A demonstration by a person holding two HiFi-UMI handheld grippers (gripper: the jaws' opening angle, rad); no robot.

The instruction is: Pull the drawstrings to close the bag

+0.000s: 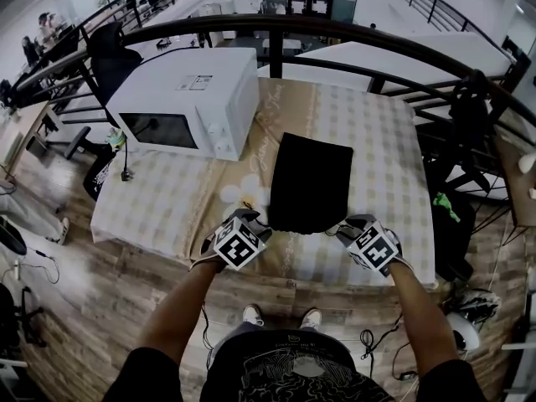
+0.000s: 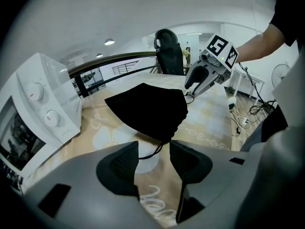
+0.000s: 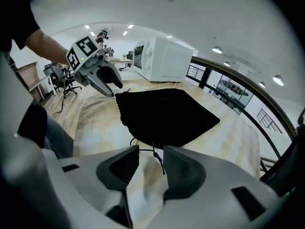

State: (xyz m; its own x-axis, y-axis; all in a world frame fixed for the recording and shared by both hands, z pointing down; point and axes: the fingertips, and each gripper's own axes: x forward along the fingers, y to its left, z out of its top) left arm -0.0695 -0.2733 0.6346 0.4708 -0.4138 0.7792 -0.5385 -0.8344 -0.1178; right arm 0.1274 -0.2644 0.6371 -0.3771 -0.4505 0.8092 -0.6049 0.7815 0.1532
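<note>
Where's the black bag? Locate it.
Head view: the black bag lies flat on the table, right of the microwave, beyond the left gripper and right gripper.

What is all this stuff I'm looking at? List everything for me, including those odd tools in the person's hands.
Bag: one, black, flat on the middle of the table.
Drawstrings: two, black, at the bag's near corners.
Microwave: one, white, far left of the table.
Tablecloth: one, beige checked, covering the table.
Railing: one, dark, curving behind the table.
Office chair: one, black, beyond the railing, left.
Shoes: two, white, on the wooden floor.
Left gripper: one, grey, open, a drawstring between its jaws.
Right gripper: one, grey, open, a drawstring between its jaws.
</note>
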